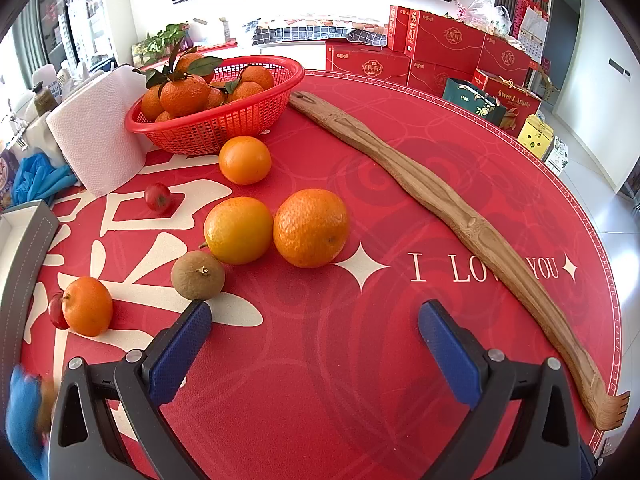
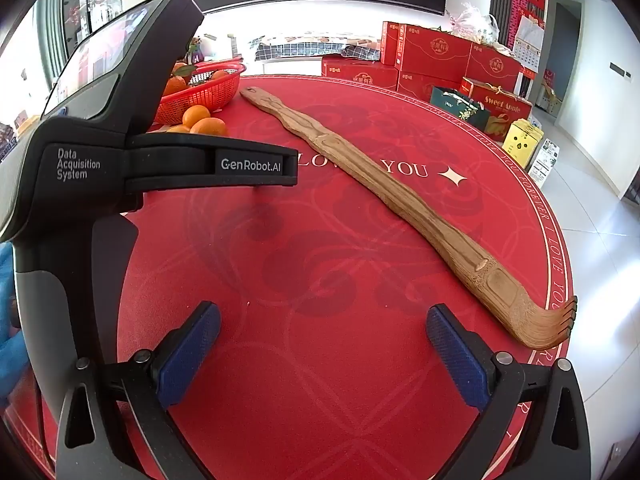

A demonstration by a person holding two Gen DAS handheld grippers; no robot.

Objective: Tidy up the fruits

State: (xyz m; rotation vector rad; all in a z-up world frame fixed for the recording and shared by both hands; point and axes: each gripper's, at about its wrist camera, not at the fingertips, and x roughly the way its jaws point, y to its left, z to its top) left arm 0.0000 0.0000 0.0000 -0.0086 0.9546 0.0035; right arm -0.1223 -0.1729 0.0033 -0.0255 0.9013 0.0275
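In the left wrist view a red mesh basket (image 1: 244, 120) holds several leafy tangerines at the back left. Loose on the red table lie three oranges (image 1: 311, 227), (image 1: 238, 229), (image 1: 245, 159), a small orange (image 1: 87, 306), a brown round fruit (image 1: 197, 275) and two small red fruits (image 1: 158, 197), (image 1: 57, 312). My left gripper (image 1: 316, 320) is open and empty, its left fingertip just in front of the brown fruit. My right gripper (image 2: 323, 322) is open and empty over bare table. The basket (image 2: 208, 90) shows far left in the right wrist view, partly hidden by the left gripper's body (image 2: 120, 152).
A long wooden back scratcher (image 1: 440, 200) lies diagonally across the table, right of both grippers; it also shows in the right wrist view (image 2: 380, 188). A paper towel roll (image 1: 98, 132) and a grey box (image 1: 24, 248) stand left. Red gift boxes (image 1: 440, 48) stand beyond the table.
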